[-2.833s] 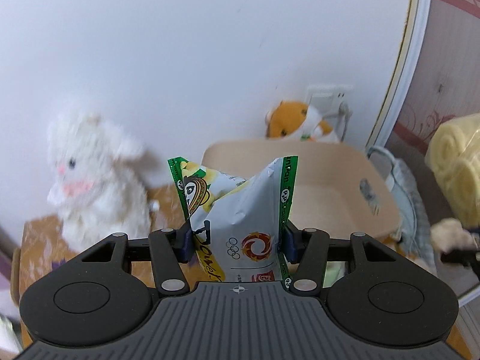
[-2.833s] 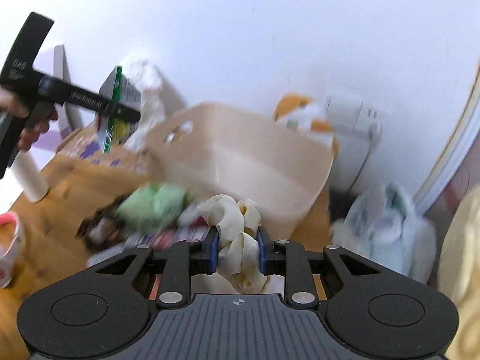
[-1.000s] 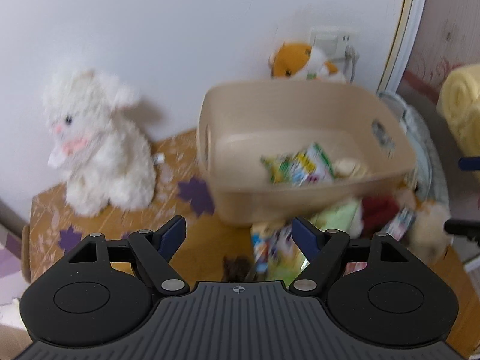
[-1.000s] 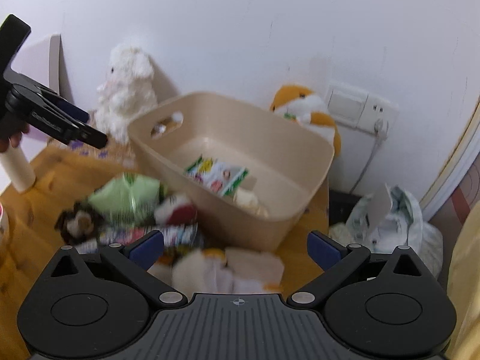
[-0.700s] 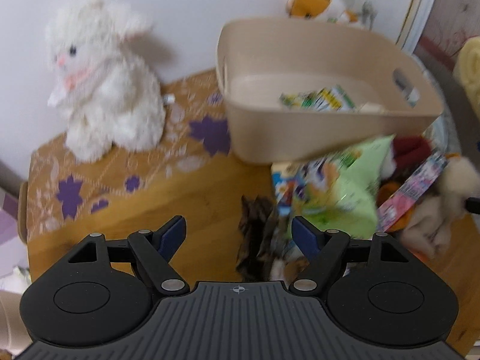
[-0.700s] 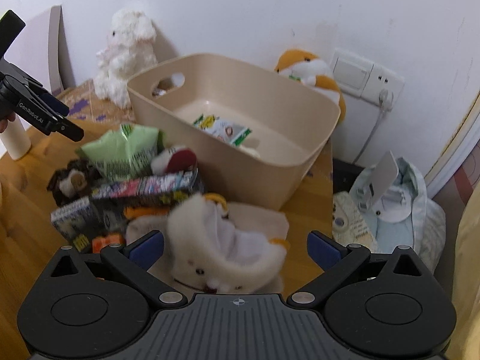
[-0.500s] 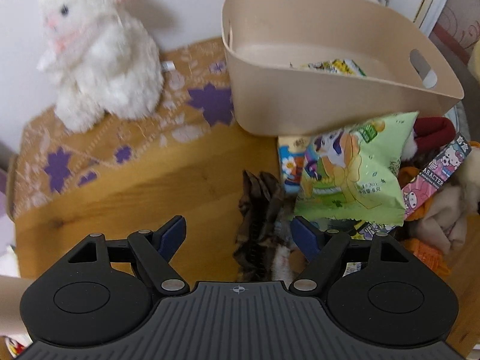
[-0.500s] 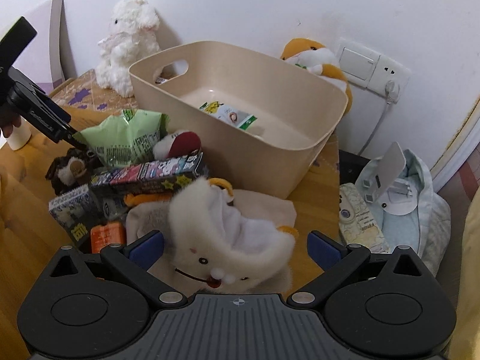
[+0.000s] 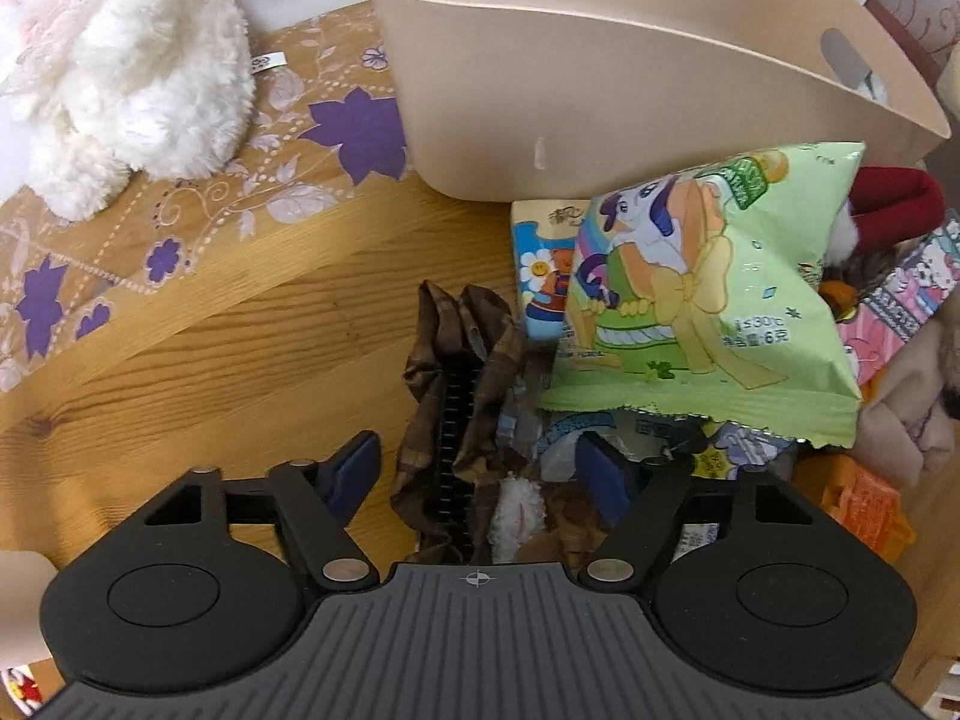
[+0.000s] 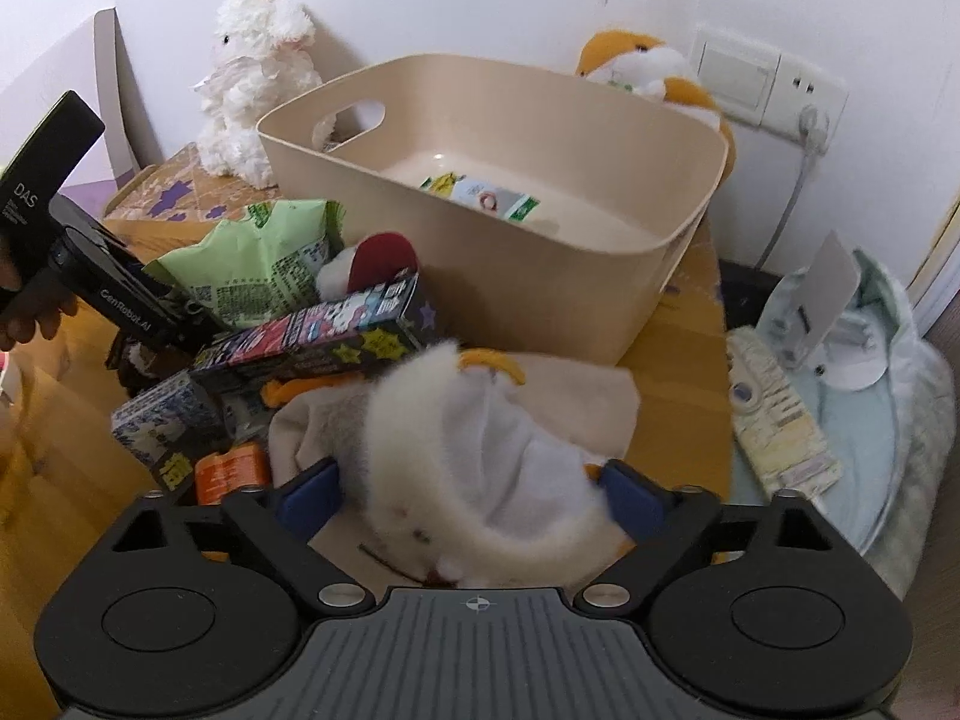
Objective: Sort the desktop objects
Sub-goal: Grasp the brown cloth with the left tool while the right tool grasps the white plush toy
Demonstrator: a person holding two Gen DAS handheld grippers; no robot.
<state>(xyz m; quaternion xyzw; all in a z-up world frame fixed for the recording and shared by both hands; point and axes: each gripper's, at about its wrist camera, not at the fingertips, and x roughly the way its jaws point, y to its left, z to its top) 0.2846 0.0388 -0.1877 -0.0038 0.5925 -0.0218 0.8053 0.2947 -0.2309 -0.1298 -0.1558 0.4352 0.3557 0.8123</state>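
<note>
Blue-padded left gripper astride brown hair clip

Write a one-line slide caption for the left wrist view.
Open left gripper straddling a brown plaid hair clip beside the green snack bag and beige bin.

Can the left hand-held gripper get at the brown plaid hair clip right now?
Probably yes: the left hand-held gripper is open with the brown plaid hair clip lying uncovered between its fingers, the green snack bag off to the side.
</note>
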